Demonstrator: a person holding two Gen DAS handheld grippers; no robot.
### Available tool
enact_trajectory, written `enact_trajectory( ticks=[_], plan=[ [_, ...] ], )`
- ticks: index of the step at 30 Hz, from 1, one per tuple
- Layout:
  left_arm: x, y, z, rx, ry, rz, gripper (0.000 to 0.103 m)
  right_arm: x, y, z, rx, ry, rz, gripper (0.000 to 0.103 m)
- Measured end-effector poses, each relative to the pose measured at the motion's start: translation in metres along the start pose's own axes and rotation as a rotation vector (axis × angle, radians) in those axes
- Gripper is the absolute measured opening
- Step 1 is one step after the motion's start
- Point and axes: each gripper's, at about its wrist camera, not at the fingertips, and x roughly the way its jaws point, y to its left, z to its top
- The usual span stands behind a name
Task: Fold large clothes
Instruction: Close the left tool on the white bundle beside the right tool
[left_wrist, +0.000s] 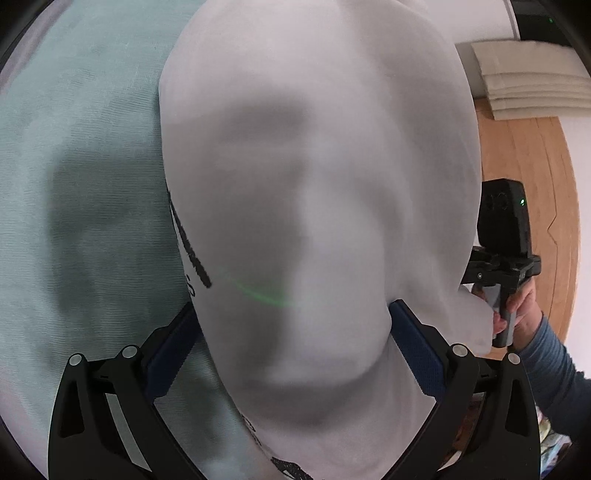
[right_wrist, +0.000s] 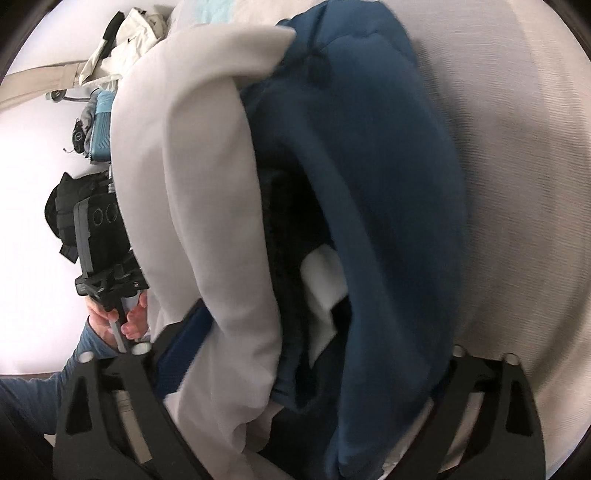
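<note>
Left wrist: white garment bunched between left tool fingers.

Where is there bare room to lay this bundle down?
Free: the pale bedcover left of the white garment, and the sheet right of the blue garment. Crowded: between the garments, near the other gripper, and the far clothes pile.

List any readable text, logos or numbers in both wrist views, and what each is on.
No text reads clearly.
White garment, left edge: black print, cut off by a fold, unreadable.
White garment, bottom edge: more black print, cropped, unreadable.
Cream clothing in the background: small dark logo mark, too small to read.
</note>
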Motion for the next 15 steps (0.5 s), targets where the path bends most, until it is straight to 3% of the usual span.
enact_trajectory(
  ticks=[1,3,7,12,15],
  plan=[
    [0.000,-0.001,0.000,0.002,0.003,0.003,0.094,0.001,0.001,0.000,0.000,0.002,0.005,0.074],
    [-0.001,-0.004,0.000,0.000,0.005,-0.020,0.077,-0.001,-0.001,-0.002,-0.004,0.005,0.023,0.065],
    [-0.002,-0.013,-0.002,0.013,-0.013,-0.031,0.070,-0.003,0.004,-0.001,-0.015,0.004,0.043,0.047],
    [-0.001,-0.019,-0.005,0.014,-0.031,-0.024,0.061,0.004,0.004,0.000,0.007,-0.010,0.033,0.048],
    [-0.006,-0.027,-0.005,0.027,-0.040,-0.014,0.051,0.002,0.013,-0.002,-0.020,-0.037,0.010,0.038]
  ],
)
